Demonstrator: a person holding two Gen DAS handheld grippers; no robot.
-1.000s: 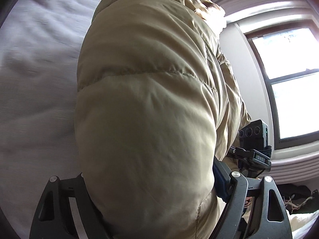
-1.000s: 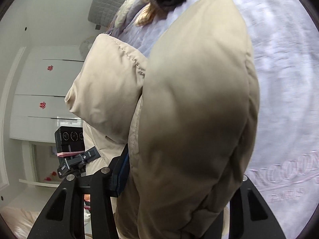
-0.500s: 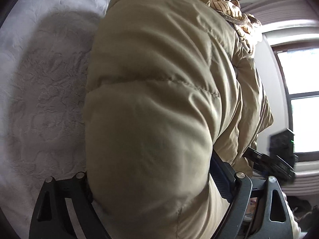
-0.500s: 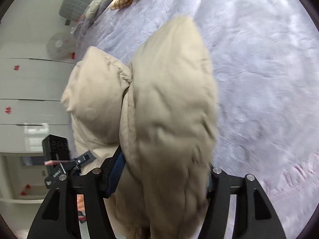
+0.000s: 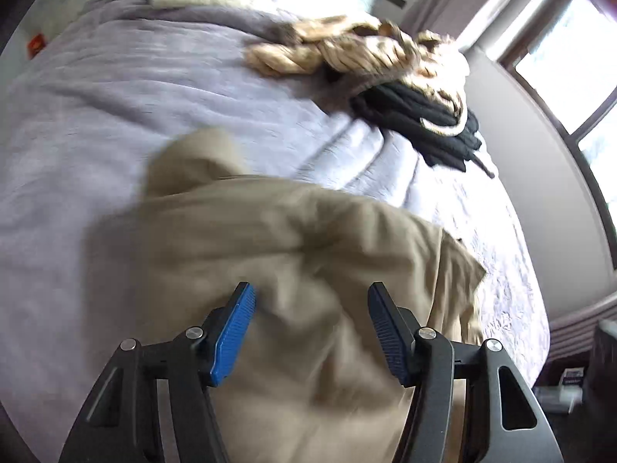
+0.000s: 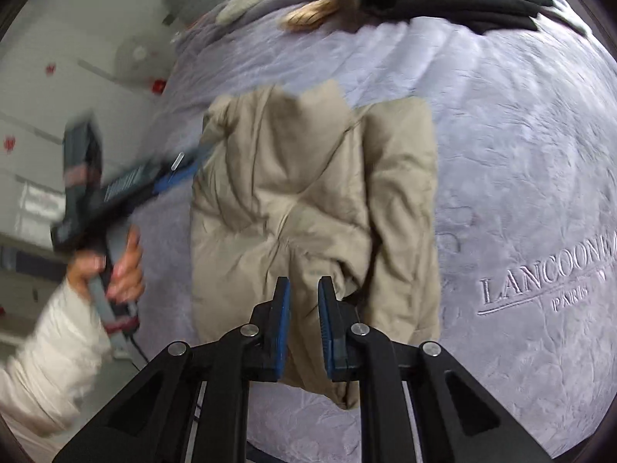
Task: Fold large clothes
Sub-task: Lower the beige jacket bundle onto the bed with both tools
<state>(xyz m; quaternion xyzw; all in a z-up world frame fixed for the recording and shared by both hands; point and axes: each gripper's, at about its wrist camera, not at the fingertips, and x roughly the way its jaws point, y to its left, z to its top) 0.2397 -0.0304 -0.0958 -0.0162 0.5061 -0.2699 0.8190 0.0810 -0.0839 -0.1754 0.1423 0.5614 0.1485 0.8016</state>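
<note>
The left gripper (image 5: pixel 310 328) has its jaws spread wide over the coat (image 5: pixel 293 270), with nothing pinched; they have just been closing a bit. The right gripper (image 6: pixel 304 324) has its jaws close together with a small gap. They have just been closing too, and no cloth is between them; the coat (image 6: pixel 308 208) lies below.

The coat sits folded in a lumpy pile on the bed (image 6: pixel 520 177), in the middle. I think the fold was just let go, and both grippers are free. Next, the pile may need a pat flat, or another piece from the clothes heap (image 5: pixel 385 61) at 1 o'clock.

The right view shows the whole folded coat, the person's hand (image 6: pixel 115 266) on the left tool at 9 o'clock, and letters on the bed at 3 o'clock. The left view shows only the near part of the coat, but also a window (image 5: pixel 570 50) at 2 o'clock
</note>
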